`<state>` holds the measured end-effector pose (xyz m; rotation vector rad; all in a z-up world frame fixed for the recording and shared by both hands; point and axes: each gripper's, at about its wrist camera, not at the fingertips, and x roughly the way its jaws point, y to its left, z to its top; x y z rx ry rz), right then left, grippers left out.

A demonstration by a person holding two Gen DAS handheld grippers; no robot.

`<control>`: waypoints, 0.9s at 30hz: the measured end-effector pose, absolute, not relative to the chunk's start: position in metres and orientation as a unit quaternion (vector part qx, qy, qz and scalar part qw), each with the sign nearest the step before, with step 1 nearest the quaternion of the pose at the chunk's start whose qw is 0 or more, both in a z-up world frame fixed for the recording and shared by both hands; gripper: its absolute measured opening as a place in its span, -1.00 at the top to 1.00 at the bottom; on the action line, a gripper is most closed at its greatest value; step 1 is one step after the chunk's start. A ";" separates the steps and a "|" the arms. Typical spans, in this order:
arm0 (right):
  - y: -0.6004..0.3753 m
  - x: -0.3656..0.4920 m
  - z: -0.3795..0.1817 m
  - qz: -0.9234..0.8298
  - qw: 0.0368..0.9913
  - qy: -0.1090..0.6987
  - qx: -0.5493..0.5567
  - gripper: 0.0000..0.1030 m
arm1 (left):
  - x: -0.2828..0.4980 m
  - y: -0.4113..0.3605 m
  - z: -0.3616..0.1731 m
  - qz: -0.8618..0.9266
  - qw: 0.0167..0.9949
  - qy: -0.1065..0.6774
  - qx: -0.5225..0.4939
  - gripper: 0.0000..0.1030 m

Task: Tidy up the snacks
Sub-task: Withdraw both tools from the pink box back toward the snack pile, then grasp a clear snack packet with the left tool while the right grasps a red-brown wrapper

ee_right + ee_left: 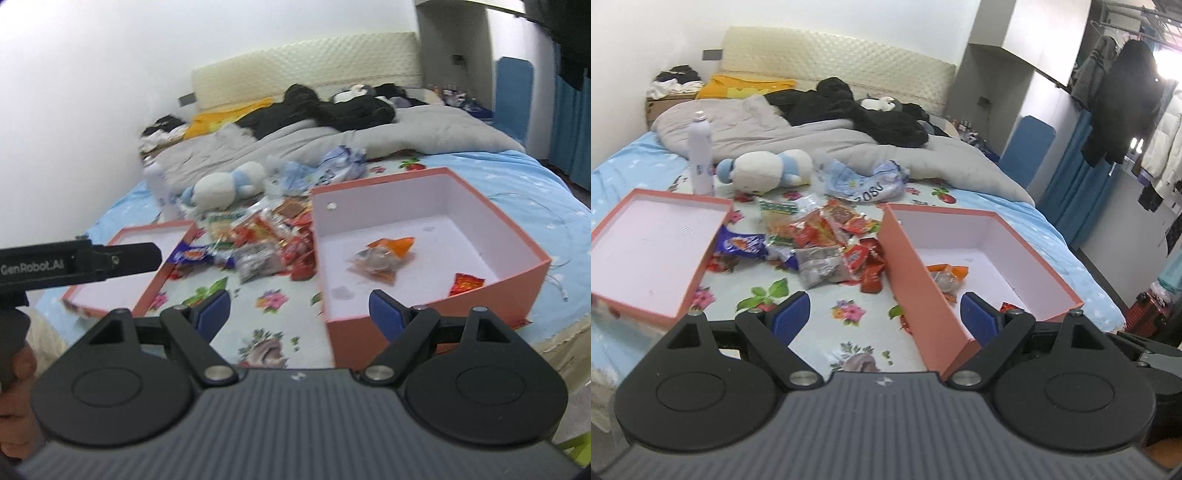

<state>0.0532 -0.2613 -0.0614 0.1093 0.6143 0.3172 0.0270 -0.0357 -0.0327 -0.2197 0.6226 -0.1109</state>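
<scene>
Hovering low over the floral bedsheet (820, 332), the left gripper (882, 317) has its jaws spread wide and empty, and so does the right gripper (299, 314). Just ahead sits the deep pink box (532, 266), already holding an orange packet (384, 258) and a small red packet (467, 284). Beyond lies the snack pile (827, 243), between that box and the shallow lid (646, 243). It looks like we're between picks; next up, reach forward and pinch one wrapper cleanly.

A lived-in home bedroom: a bed (646, 162) with padded headboard (831, 55), rumpled grey duvet (798, 136) and plush toy (764, 171), and coats (1126, 99) hanging on a rail beside blue curtains (1075, 184).
</scene>
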 end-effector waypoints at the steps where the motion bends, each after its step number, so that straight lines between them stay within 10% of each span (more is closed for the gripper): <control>1: -0.258 0.051 -0.061 0.160 0.939 0.300 0.048 -0.63 | 0.025 -0.034 -0.034 -0.054 0.944 0.306 -0.108 -0.77; 27: -0.176 0.114 -0.083 0.168 0.931 0.323 -0.023 -0.06 | 0.128 0.024 -0.089 -0.029 0.916 0.364 -0.166 -0.77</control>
